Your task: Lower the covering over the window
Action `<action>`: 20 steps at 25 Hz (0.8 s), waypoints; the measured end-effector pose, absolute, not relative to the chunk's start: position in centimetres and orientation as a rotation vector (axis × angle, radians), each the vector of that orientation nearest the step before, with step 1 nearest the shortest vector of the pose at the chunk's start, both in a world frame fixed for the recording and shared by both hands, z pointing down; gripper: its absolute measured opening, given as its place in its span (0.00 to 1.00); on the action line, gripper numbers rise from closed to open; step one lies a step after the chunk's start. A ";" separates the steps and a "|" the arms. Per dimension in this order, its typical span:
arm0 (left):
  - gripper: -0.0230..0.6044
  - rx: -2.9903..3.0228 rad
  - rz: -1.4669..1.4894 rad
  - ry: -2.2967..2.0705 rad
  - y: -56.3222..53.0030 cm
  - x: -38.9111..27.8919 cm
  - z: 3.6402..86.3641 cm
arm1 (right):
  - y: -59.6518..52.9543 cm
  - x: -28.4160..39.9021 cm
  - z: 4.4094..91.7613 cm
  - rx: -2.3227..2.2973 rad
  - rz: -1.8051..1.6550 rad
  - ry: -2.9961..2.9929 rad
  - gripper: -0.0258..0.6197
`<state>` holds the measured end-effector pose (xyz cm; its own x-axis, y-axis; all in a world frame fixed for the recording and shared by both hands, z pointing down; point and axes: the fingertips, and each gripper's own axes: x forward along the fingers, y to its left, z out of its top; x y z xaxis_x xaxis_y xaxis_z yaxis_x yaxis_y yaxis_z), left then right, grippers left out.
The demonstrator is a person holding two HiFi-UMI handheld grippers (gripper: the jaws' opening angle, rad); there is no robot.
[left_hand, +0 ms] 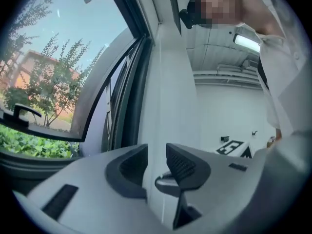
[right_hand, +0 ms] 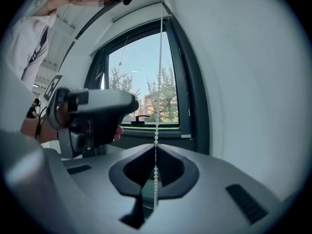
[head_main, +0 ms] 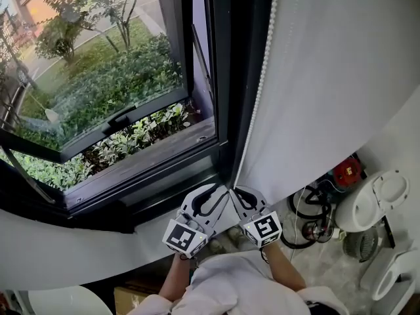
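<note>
Reaching in low by the sill, the person holds both tools side by side at the foot of the bead chain, which hangs down the dark frame between the window and the white roller blind. I take that to be the reason for the placing, since a low grip leaves room for a long pull on the cord that drives the covering. The right gripper is pinched on the chain: its jaws meet at the tips with the beads running straight through them. The left gripper is slack, its jaws a narrow gap apart, and I see only pale surface between them, nothing gripped. It hovers just beside its partner, likely ready for the next hold. The blind's fabric hangs to the right while the glass with the garden behind it shows uncovered, so the lowering looks barely begun.
</note>
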<state>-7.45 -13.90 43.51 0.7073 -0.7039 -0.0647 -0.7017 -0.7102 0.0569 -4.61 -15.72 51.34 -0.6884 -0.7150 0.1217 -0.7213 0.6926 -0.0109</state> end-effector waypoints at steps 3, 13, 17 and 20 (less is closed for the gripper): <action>0.22 2.907 -0.168 -1.190 -14.3 -7.1 41.1 | -15.5 -4.8 52.4 1.177 0.103 -2.775 0.04; 0.19 2.997 -0.265 -1.181 -15.8 -4.9 34.4 | -14.9 -5.6 54.2 1.147 0.102 -2.748 0.04; 0.19 3.029 -0.244 -1.189 -16.5 -4.0 33.2 | -14.6 -5.9 54.2 1.137 0.097 -2.753 0.04; 0.09 3.029 -0.248 -1.212 -16.7 -3.7 32.9 | -14.4 -6.1 54.2 1.131 0.093 -2.760 0.04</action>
